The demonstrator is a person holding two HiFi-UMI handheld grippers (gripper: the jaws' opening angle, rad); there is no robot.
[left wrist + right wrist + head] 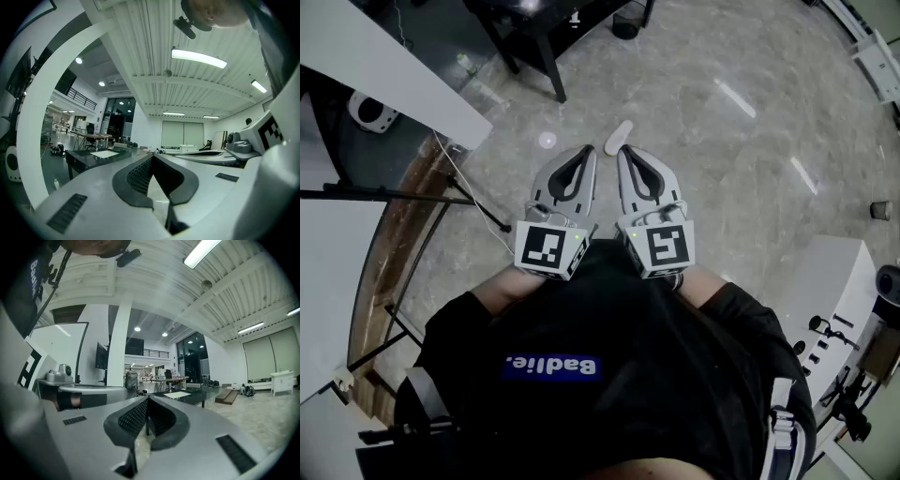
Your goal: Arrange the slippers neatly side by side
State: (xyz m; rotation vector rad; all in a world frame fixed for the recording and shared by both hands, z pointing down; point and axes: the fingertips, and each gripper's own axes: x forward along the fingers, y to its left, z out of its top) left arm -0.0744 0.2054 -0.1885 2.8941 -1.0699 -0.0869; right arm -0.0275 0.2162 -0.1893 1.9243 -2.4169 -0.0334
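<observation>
One pale, elongated slipper (619, 137) lies on the marble floor just beyond my gripper tips in the head view; I see no other slipper. My left gripper (589, 150) and right gripper (623, 150) are held side by side close to the person's body, pointing forward above the floor. Both are shut with nothing between the jaws. The left gripper view shows the left gripper's (152, 157) dark pads meeting at the tips, looking level across a large hall. In the right gripper view the right gripper (147, 398) is likewise closed and empty. Neither gripper view shows the slipper.
A black table (534, 37) stands ahead on the floor, with a small bottle (467, 64) near it. A white board (384, 66) and black stand legs (441, 197) are at the left. White equipment (834, 281) stands at the right. A dark cup (879, 210) sits far right.
</observation>
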